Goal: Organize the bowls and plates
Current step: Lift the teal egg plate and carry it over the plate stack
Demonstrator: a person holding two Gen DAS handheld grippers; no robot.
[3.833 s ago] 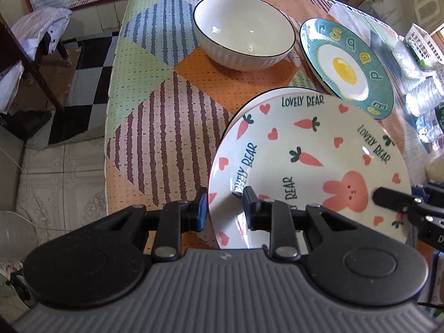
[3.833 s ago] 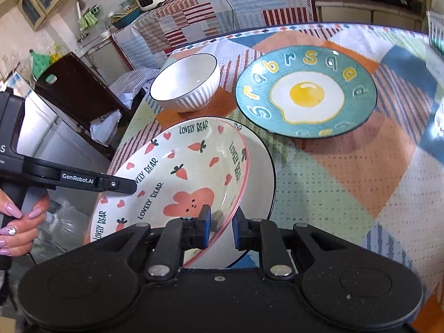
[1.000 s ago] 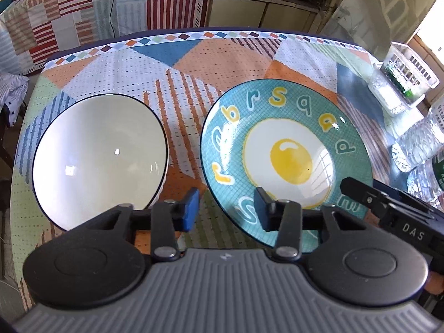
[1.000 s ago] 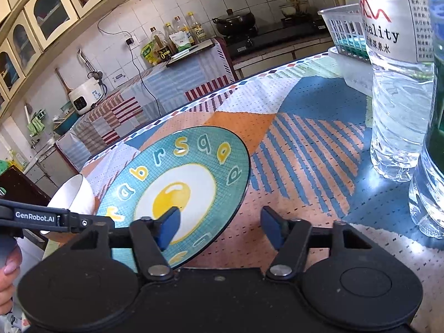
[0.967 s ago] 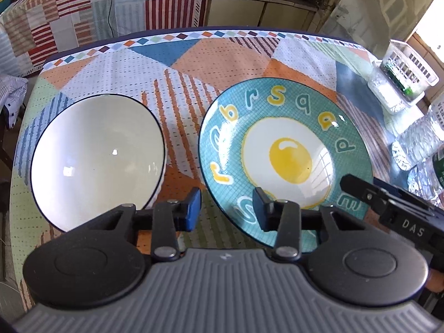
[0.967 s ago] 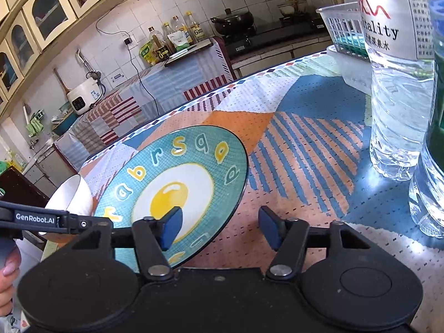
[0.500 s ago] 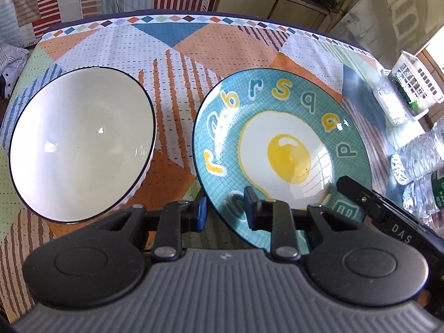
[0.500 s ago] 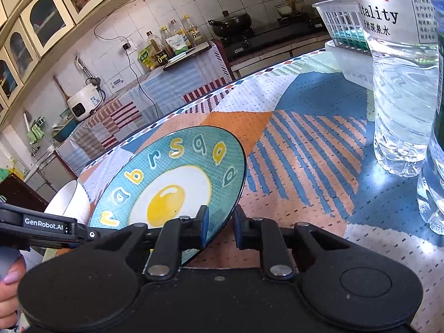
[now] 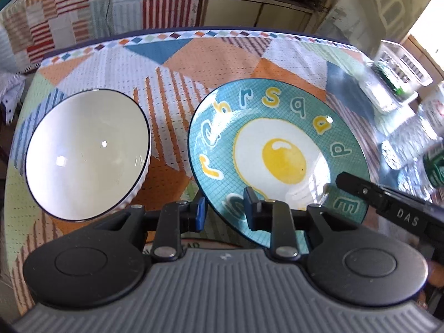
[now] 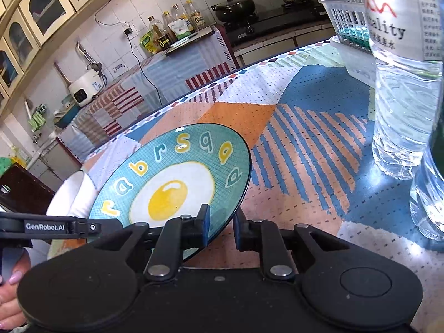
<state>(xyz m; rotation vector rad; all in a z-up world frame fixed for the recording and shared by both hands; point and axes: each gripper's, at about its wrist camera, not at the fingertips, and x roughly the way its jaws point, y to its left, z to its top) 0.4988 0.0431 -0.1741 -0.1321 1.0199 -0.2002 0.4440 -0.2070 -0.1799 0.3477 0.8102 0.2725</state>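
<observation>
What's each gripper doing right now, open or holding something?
Left gripper: shut on the egg plate rim.
Right gripper: shut on the same plate's opposite rim.

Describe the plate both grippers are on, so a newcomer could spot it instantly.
On the patchwork tablecloth, right of the plain white bowl in the left wrist view, sits the teal plate. Only it shows a fried egg ringed by letters, with the left gripper and right gripper pinching its near rim.

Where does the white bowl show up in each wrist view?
Left wrist: white bowl fills the left side, on the tablecloth, left of the egg plate.
Right wrist: only a sliver of it at the left edge, behind the egg plate.
Shared landmark: the egg plate, pinched by both grippers.
</observation>
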